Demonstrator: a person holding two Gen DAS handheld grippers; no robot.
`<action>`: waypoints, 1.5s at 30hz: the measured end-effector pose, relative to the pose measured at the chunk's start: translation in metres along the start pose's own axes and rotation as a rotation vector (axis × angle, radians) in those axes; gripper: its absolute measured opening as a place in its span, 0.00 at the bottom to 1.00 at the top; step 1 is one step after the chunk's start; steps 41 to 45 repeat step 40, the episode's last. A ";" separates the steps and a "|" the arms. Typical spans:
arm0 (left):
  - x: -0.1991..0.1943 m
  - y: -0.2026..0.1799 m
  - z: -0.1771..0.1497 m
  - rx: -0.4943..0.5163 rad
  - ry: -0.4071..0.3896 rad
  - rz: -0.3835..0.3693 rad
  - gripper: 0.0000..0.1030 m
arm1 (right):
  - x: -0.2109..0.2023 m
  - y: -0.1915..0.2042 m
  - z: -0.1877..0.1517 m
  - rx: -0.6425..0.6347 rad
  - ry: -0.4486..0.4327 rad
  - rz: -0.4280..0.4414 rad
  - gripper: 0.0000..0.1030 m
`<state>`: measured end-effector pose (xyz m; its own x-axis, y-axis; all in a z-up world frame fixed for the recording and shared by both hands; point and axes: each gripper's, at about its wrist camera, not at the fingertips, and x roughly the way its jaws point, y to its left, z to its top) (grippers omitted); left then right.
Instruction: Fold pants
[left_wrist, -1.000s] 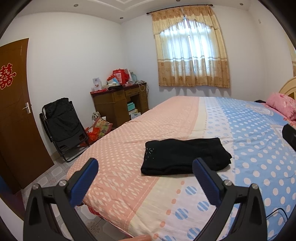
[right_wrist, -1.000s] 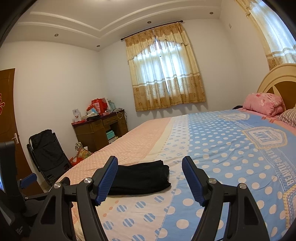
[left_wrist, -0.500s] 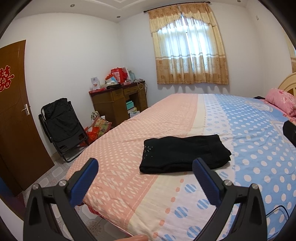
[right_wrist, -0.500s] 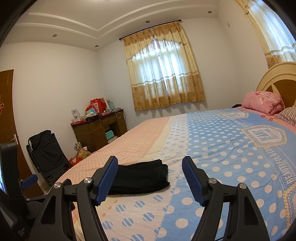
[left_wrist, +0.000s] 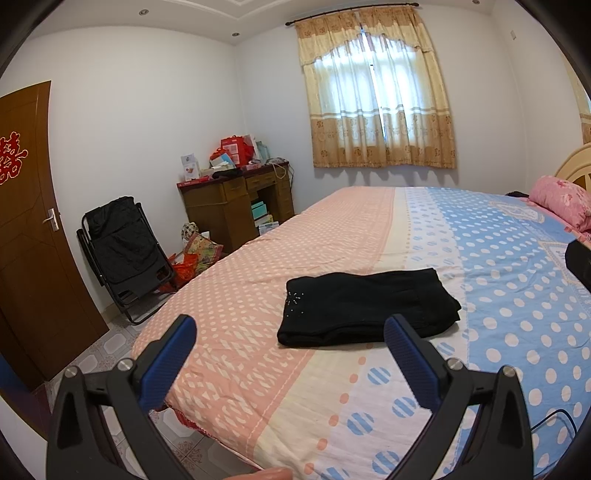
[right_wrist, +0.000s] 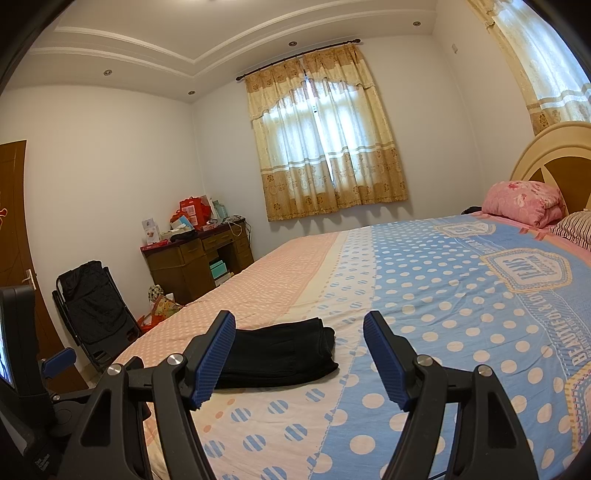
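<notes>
I see the black pants (left_wrist: 365, 308) lying folded near the front edge of the bed (left_wrist: 369, 221), long side going left to right, just ahead of my left gripper (left_wrist: 288, 350) and ahead-left of my right gripper (right_wrist: 299, 356), both open and holding nothing.

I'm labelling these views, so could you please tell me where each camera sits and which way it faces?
Left wrist: on the left tool, near the bed's foot corner, facing the folded black pants, desk and window; a fingertip shows below.
Right wrist: on the right tool, lower and more level, facing the pants and headboard; the left tool shows at left.
Shared: pants, bed, desk, window; both tools open, empty.
</notes>
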<state>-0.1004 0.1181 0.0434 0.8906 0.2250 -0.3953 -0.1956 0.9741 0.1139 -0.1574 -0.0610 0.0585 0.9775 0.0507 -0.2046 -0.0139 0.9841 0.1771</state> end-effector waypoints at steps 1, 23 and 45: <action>0.000 0.000 0.000 0.001 0.000 0.002 1.00 | 0.000 0.000 0.000 0.001 -0.001 -0.003 0.71; -0.001 0.001 0.005 0.011 0.000 -0.014 1.00 | -0.003 -0.004 -0.003 0.019 -0.007 -0.027 0.71; 0.005 0.002 0.003 -0.028 0.033 -0.063 1.00 | -0.004 -0.003 0.000 0.031 -0.006 -0.035 0.71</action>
